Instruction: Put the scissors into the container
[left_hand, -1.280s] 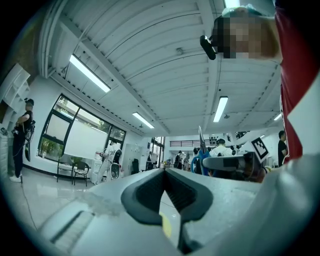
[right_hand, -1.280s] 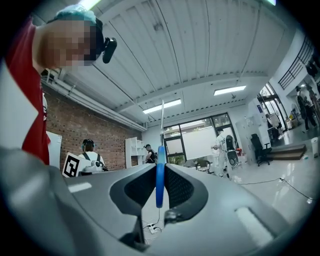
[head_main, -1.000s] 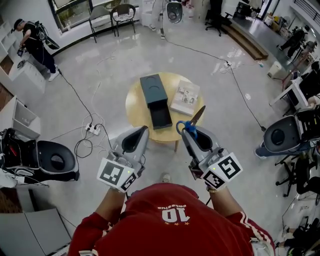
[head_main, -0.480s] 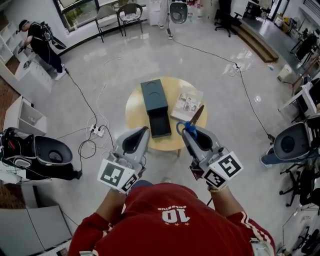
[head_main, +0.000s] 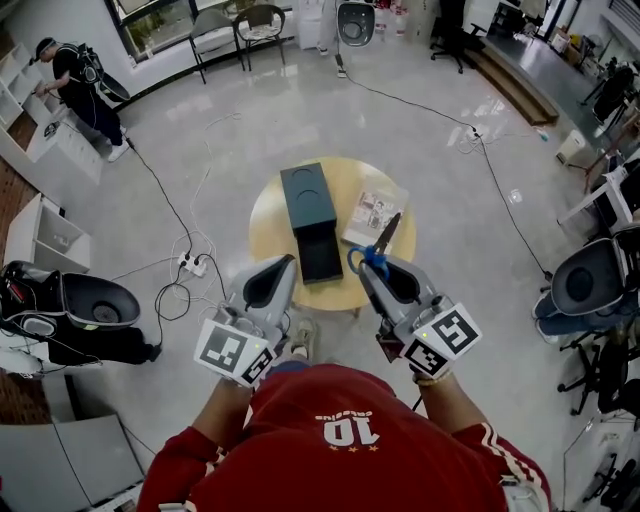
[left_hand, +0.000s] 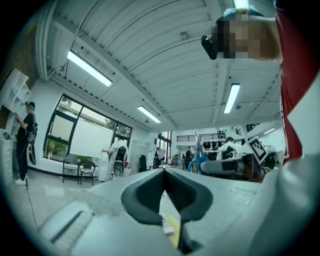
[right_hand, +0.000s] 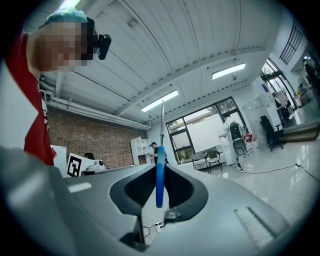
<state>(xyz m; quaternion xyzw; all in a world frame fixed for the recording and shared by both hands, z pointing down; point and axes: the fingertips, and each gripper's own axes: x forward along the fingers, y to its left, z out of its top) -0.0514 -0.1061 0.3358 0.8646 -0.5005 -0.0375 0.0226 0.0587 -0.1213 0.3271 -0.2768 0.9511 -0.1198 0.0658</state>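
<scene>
Scissors (head_main: 386, 234) stand clamped by the handle in the right claw (head_main: 369, 262).

A booklet (head_main: 375, 212) lies on the round table (head_main: 266, 215); cables (head_main: 163, 193) cross the floor (head_main: 300, 110).

scissors (head_main: 386, 234): blue handles, in right gripper (head_main: 370, 264) | container (head_main: 310, 205): dark, on table (head_main: 270, 215)

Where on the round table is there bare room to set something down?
The widest bare patch on the table is the left strip between its rim and the dark container. Only a thin gap separates the container from the booklet, so the middle is crowded. The near right edge sits under the scissors held by the right gripper, hidden in the head view.
</scene>
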